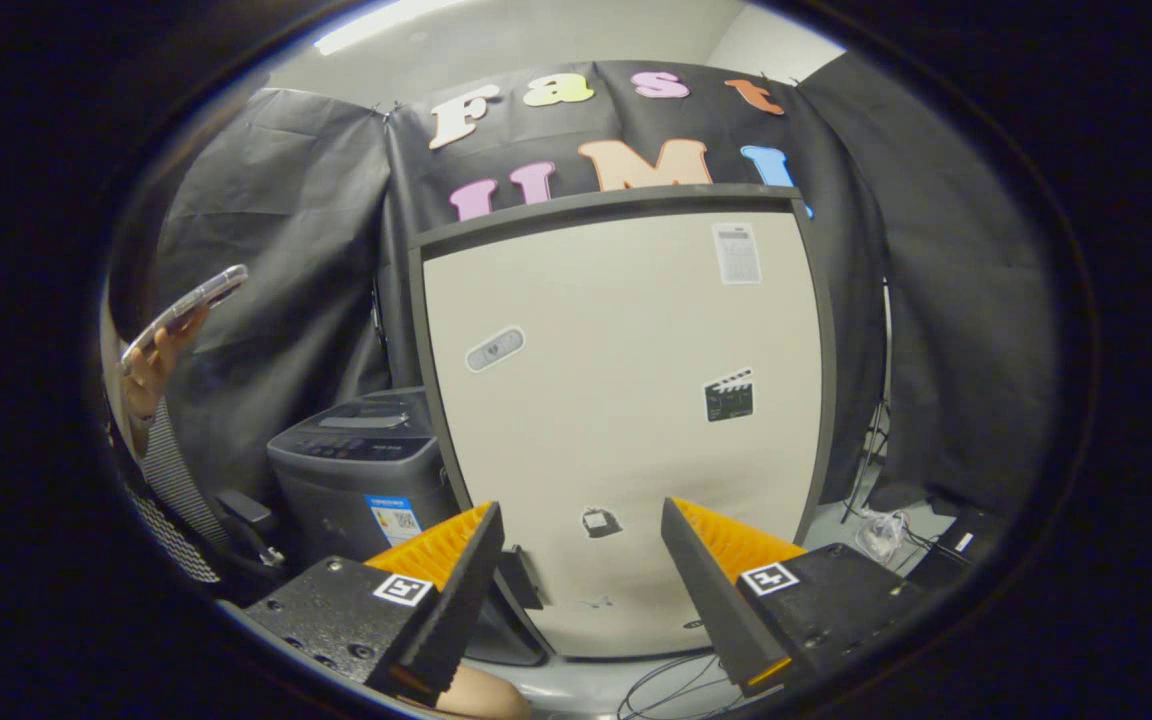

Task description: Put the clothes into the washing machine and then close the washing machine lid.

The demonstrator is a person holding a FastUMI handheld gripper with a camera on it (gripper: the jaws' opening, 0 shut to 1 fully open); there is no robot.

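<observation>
The gripper (581,545) hung wide open and empty facing a pale cabinet (626,400), the washer (356,470) stood beyond its left finger with lid down, and no clothes showed, fitting either start or finish.

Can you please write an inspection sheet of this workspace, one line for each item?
Surface: pale floor, partly visible.
Job's things: grey washing machine stands beyond the left finger, lid down; clothes nothing seen.
Clutter: tall beige panel with stickers stands ahead of the fingers, beside the machine.
Grippers: gripper open, fingers apart, holding nothing.
Cables: dark cables loop on the floor near the fingers; more cables lie right of the panel.
Surroundings: black cloth wall; a person's hand holds a phone.
</observation>
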